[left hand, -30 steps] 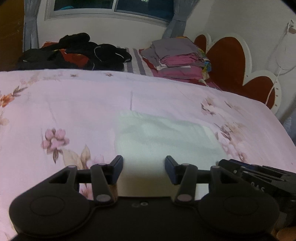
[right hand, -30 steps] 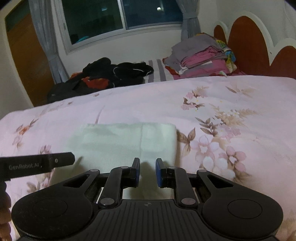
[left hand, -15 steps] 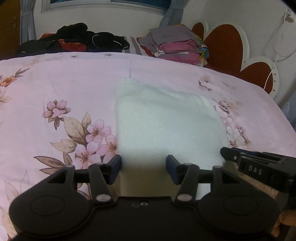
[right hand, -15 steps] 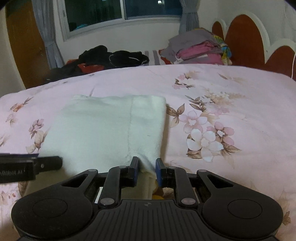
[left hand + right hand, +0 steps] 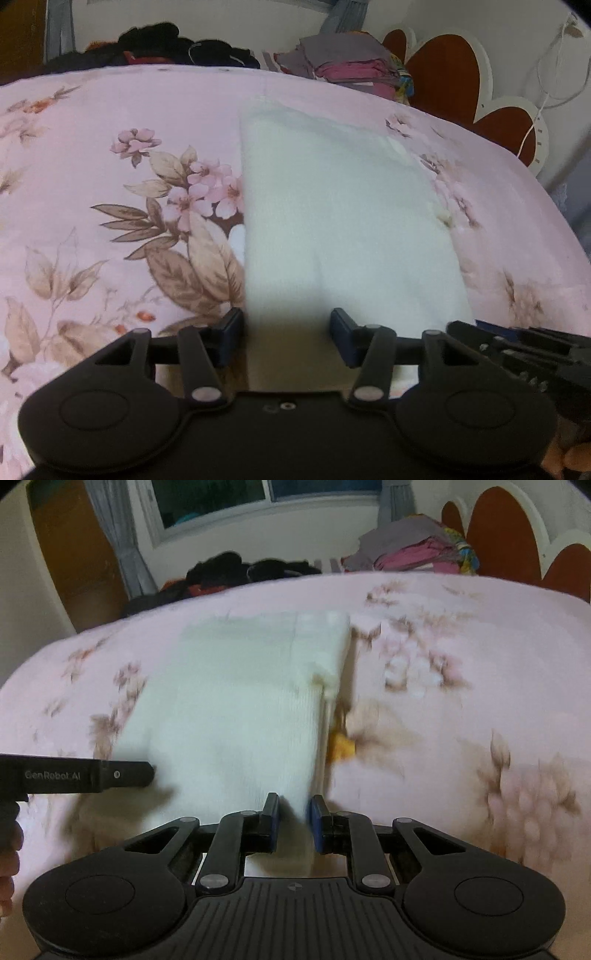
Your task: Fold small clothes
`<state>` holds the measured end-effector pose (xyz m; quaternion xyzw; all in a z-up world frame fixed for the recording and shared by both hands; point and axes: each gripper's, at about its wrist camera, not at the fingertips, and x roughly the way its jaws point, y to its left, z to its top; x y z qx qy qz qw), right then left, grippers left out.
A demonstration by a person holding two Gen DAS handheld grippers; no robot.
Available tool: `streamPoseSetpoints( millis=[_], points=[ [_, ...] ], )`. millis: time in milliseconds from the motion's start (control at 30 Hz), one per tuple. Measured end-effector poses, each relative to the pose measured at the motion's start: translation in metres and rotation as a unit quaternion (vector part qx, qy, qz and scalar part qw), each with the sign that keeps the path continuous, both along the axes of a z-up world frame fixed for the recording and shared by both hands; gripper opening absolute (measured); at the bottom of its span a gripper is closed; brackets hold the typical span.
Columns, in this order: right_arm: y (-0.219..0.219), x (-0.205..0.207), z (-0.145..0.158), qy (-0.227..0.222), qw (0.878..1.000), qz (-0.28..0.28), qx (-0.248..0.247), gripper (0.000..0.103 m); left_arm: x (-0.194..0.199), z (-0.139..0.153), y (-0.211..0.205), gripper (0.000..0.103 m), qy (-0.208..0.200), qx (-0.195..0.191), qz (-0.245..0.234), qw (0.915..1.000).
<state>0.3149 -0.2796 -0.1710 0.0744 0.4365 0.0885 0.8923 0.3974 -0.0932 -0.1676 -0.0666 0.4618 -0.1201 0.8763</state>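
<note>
My right gripper (image 5: 293,821) is clenched on the near right part of the white garment (image 5: 236,716), the knit cloth pinched between its blue pads just as it was a second ago. My left gripper (image 5: 287,339) has its jaws standing well apart, much as before. The garment's near left edge fills the gap between them and hangs in their shadow, but I cannot tell whether the pads press on it.

The garment (image 5: 343,206) lies on the pink flowered bedspread (image 5: 110,221), near its middle, folded into a long panel that runs from my jaws toward the far edge of the bed. Compared with a second ago it looks much larger and reaches farther up both views: both hands have come forward and lower over the bed. The right view is now smeared with motion blur. A bit of yellow (image 5: 341,746) shows under the garment's right edge, which was not in view a second ago.

At the far edge of the bed the dark clothes heap (image 5: 177,46) and the folded stack (image 5: 351,62) beside the red headboard (image 5: 454,74) sit where they were, now higher and smaller in both views.
</note>
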Motion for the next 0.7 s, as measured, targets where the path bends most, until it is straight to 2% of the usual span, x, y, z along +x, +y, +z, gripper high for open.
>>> streamPoseSetpoints(
  millis=[267,500,700],
  points=[
    [-0.004,-0.016,-0.001,0.014,1.000,-0.001,0.019,0.018,-0.013,-0.001,0.003,0.054,-0.001,0.014,-0.001,0.9999],
    [-0.005,-0.014,-0.005,0.035,0.999,-0.031,0.025,0.017,-0.007,-0.001,0.004,0.056,0.006,0.015,-0.021,0.9997],
    [0.007,-0.012,-0.001,0.044,0.998,-0.046,-0.006,0.018,-0.001,0.003,0.001,0.061,0.008,0.029,-0.046,0.9985]
  ],
)
